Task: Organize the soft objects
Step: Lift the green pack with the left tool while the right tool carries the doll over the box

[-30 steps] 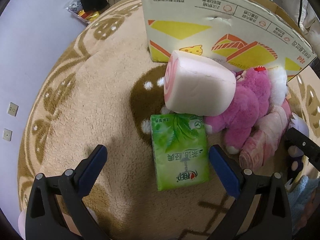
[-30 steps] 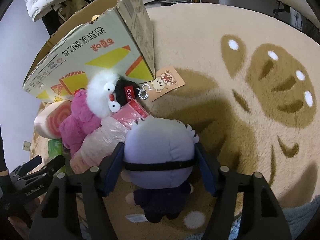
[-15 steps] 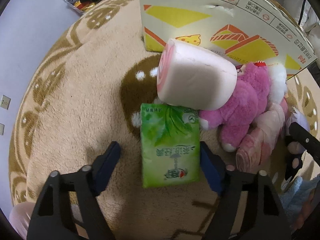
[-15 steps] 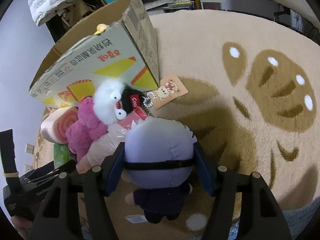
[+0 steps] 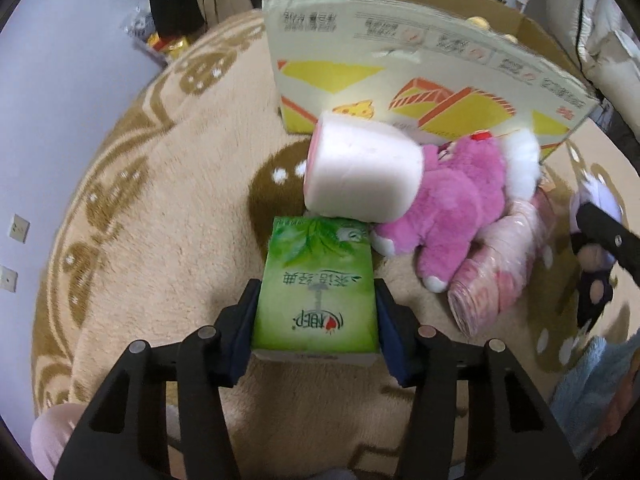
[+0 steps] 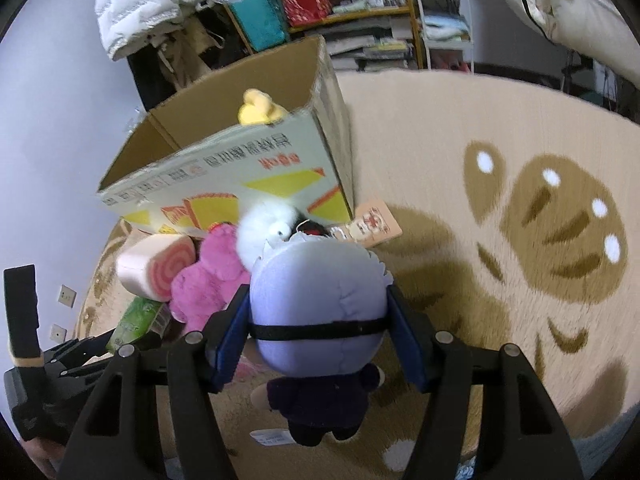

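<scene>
my left gripper (image 5: 316,320) had just been closing, and its blue pads now pressed on both sides of the green soft pack of tissues (image 5: 316,284). the far end of the pack sat just under the pink and white plush swirl roll (image 5: 360,172). my right gripper (image 6: 318,336) was squeezed shut on the big pale purple head of the little plush doll with a black band over its eyes (image 6: 318,300), and its dark body hung down below my pads.

the big open cardboard box with yellow and orange shapes on its side (image 6: 240,168) stood on the fluffy tan round rug with brown patterns (image 5: 160,220). only a yellow plush thing (image 6: 258,110) peeked out of the box, so i thought the job was just getting started. the fuzzy pink plush bear (image 5: 452,208), the white fluffy toy (image 6: 266,226) and the pink roll wrapped in clear plastic (image 5: 504,256) lay in a pile right by the box, waiting to go in. my two things still had to go in too.

the tissue pack had chinese writing and a small red and green logo, upside down to me. the box had chinese print too, but it was too blurry for me to read well. a paper tag with a cartoon picture (image 6: 374,224) lay by the box corner.
</scene>
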`<action>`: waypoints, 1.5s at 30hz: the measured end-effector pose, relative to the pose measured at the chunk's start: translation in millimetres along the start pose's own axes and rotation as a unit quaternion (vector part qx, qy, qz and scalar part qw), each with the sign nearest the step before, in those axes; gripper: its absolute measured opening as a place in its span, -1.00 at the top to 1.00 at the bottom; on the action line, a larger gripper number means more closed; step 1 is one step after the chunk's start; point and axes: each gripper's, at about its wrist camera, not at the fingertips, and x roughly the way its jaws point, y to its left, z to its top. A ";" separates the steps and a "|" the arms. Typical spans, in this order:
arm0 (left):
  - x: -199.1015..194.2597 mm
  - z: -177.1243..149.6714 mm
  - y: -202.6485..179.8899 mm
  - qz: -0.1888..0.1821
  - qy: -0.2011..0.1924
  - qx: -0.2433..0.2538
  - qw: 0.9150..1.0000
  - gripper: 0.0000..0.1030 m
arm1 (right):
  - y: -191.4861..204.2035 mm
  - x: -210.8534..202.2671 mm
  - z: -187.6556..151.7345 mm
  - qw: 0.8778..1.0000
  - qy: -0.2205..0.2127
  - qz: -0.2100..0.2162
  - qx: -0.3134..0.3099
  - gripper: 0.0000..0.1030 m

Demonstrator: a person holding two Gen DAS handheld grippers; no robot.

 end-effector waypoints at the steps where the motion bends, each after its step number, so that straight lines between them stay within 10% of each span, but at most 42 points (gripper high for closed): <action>1: -5.2 -1.7 -0.4 0.002 -0.007 0.004 1.000 0.00 | 2.6 -2.1 0.0 1.000 -0.006 0.001 -0.004 -0.33; 22: -103.2 2.9 7.0 0.045 -0.175 0.014 0.983 0.00 | 48.2 -76.0 34.9 0.988 -0.132 0.039 -0.072 -0.33; 45: -116.7 117.5 -6.0 0.063 -0.267 0.028 0.961 0.00 | 73.1 -52.4 112.4 0.979 -0.163 0.021 -0.122 -0.33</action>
